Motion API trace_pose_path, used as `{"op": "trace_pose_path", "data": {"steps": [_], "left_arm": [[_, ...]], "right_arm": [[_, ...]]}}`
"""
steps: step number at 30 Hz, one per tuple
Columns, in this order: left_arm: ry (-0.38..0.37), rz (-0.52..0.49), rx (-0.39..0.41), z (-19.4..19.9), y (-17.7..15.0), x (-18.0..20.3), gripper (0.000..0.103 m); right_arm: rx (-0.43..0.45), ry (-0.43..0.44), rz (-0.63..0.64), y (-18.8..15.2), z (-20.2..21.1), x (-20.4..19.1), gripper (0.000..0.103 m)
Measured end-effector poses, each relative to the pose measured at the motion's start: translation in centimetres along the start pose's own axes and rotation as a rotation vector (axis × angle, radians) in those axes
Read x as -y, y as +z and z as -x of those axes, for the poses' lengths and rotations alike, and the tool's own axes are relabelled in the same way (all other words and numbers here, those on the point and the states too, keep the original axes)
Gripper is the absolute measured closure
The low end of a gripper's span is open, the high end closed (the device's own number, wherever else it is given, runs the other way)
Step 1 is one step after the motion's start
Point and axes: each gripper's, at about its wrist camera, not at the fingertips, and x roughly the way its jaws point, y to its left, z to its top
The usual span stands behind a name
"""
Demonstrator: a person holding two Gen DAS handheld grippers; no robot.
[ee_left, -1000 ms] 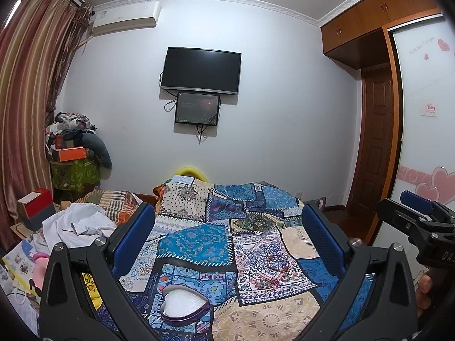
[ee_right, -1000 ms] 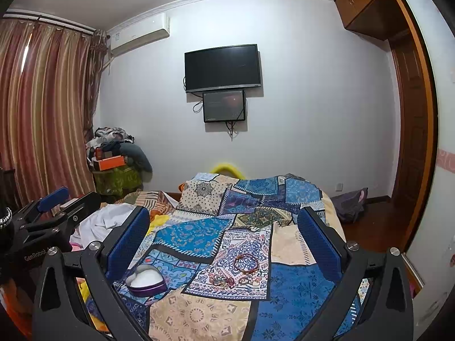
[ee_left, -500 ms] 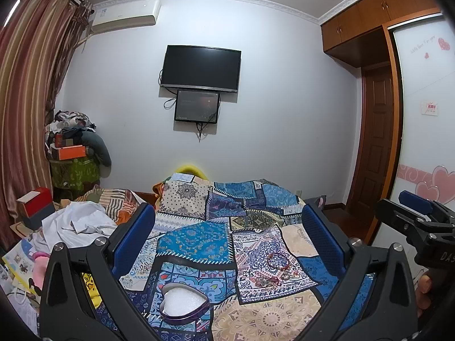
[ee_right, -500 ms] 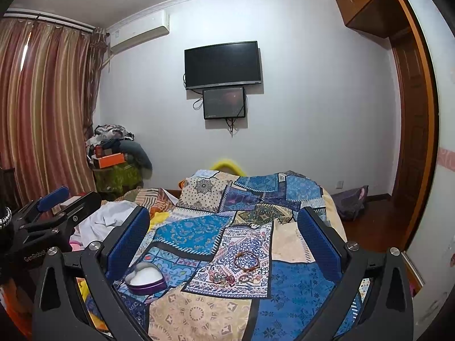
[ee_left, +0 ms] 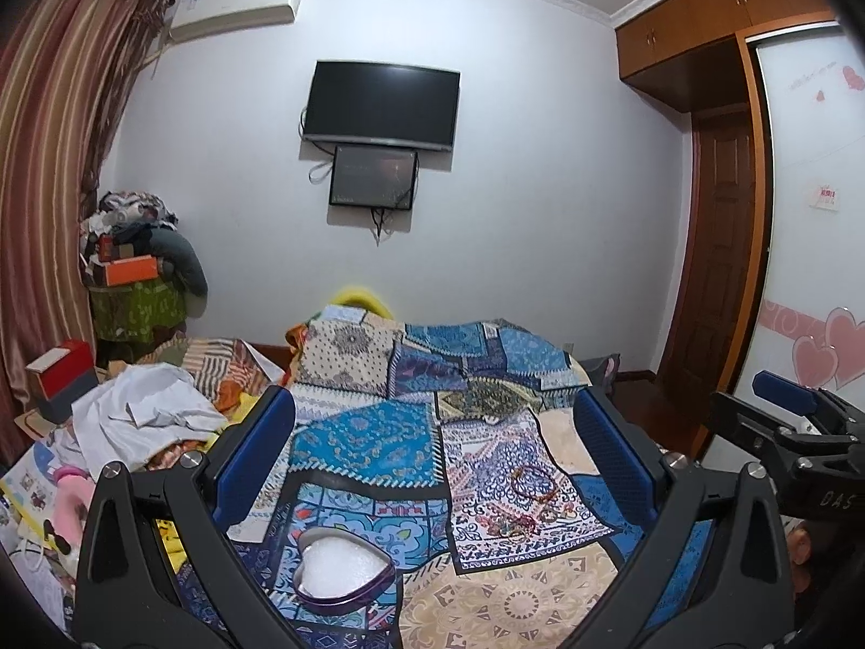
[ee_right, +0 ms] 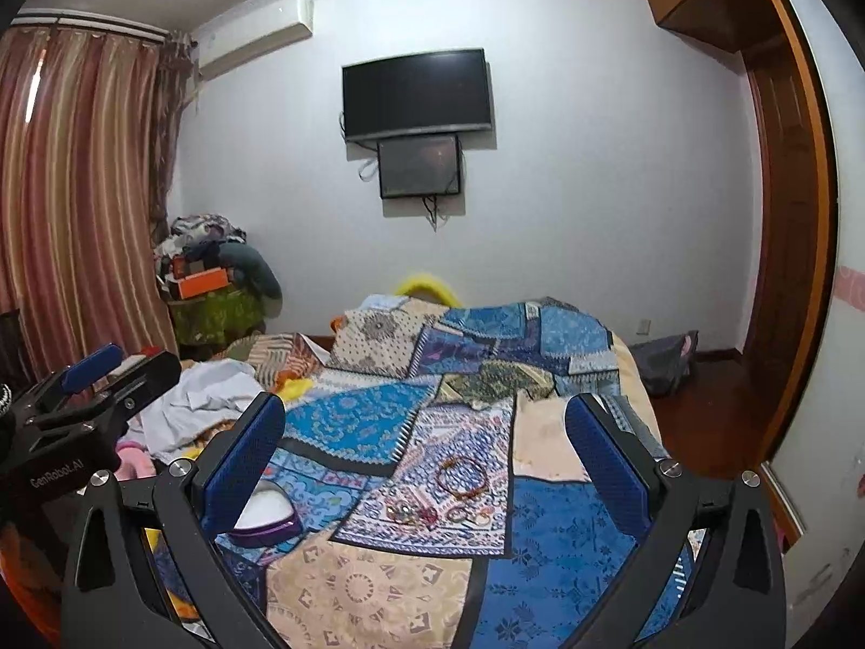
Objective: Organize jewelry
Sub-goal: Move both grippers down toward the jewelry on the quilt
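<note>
Red bead bracelets (ee_left: 532, 478) tangled on quilt (ee_left: 373, 432).

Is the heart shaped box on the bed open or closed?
Open. The heart-shaped box has no lid on it, and its white lining shows inside the purple rim. No jewelry is visible in it; the bracelets lie apart on the quilt.

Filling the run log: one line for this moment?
left hand-held gripper open | right hand-held gripper open | bracelets loose on patchwork quilt | heart-shaped box empty
</note>
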Motion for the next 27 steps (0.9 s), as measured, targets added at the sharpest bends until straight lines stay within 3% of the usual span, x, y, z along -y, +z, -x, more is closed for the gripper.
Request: {"op": "trace_pose_path", "data": {"steps": [12, 18, 21, 27], "left_arm": [[-0.038, -0.039, -0.238, -8.8, -4.5, 1.8, 0.000], [-0.067, -0.046, -0.389, -13.7, -7.8, 2.5, 0.010], [-0.096, -0.021, -0.457, -15.6, -9.4, 2.6, 0.017], [-0.124, -0.036, -0.544, -18.0, -11.7, 3.2, 0.031]], "right_arm": [[-0.193, -0.083, -0.032, -3.7, -6.4, 4.3, 0.000], [-0.276, -0.100, -0.052, -5.8, -8.6, 6.3, 0.001], [-0.310, -0.114, -0.043, -6.5, -9.5, 7.1, 0.005], [-0.391, -0.061, -0.056, -7.8, -11.8, 8.5, 0.026]]}}
